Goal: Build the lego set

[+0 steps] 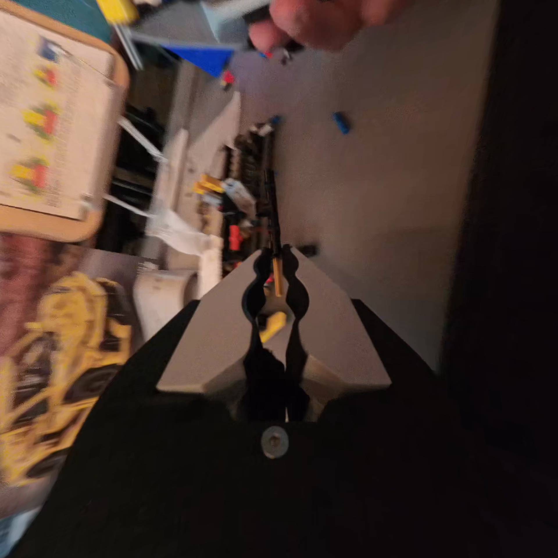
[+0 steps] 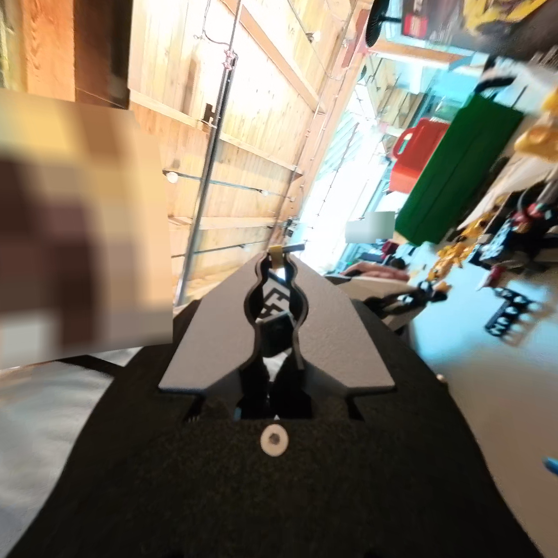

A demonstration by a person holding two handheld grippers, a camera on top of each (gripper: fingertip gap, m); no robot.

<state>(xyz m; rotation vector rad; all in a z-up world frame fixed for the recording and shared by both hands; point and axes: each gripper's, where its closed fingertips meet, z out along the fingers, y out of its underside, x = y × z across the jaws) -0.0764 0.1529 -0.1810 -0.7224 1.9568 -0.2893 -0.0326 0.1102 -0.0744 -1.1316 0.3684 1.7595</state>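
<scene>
Left tool [image 1: 274, 256] clenched on tan pin [image 1: 277, 276], its long axis running straight ahead along the fingers, over pale surface [image 1: 377, 187] | right tool [image 2: 279, 256] raised off the surface, clenched on small tan-and-black piece [image 2: 279, 252] | open room to the right; loose blue pin [image 1: 341, 122] lies ahead
</scene>
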